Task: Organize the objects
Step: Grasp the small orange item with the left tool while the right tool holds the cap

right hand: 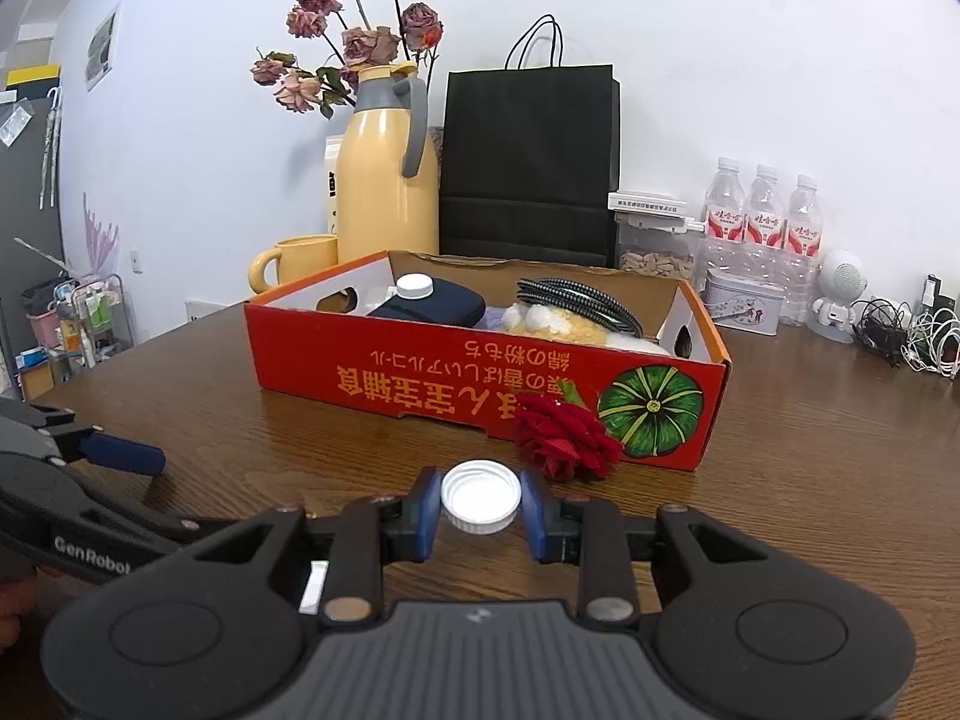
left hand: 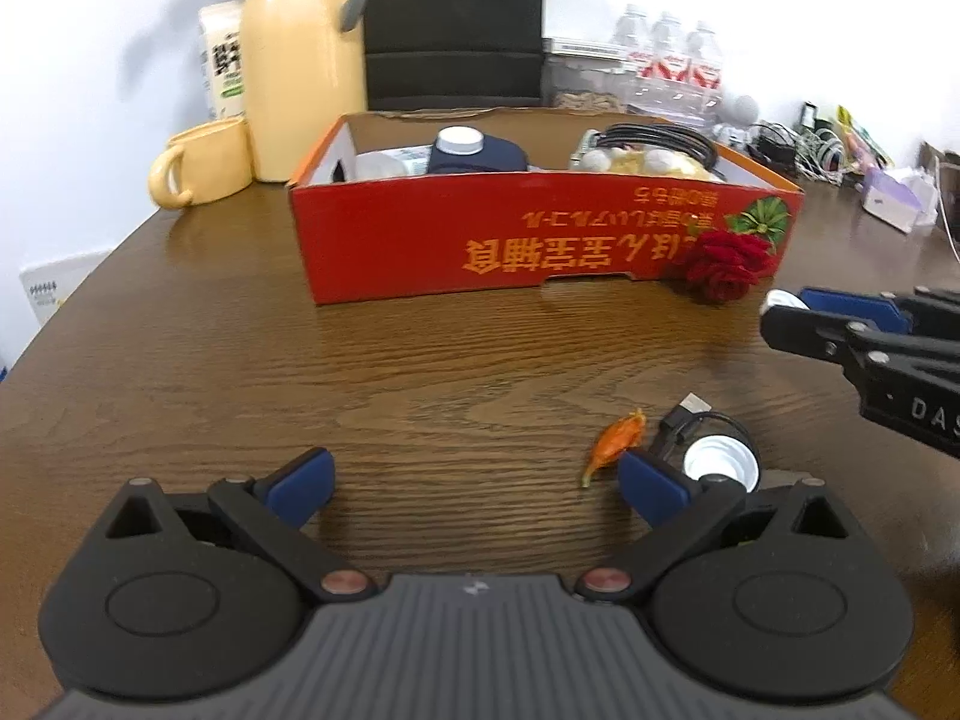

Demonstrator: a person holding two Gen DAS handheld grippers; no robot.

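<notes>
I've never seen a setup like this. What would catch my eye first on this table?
Probably the red cardboard box in the middle of the wooden table, with a red rose lying against its front. Nearer the camera, the right gripper pinches a white bottle cap. Behind the box stands a tall yellow jug holding dried flowers.

We see a broad bare stretch of counter [left hand: 300, 360] between the left gripper [left hand: 474, 483] and the red box [left hand: 540, 228], open for passing. The box's near wall blocks the way ahead; a red rose [right hand: 564, 438] lies against it. To the right, an orange scrap [left hand: 615, 441], a USB cable [left hand: 690, 414] and a white cap [left hand: 720, 462] crowd the counter. The yellow jug [right hand: 384, 180] and mug [left hand: 198, 162] stand behind the box's left end.
</notes>
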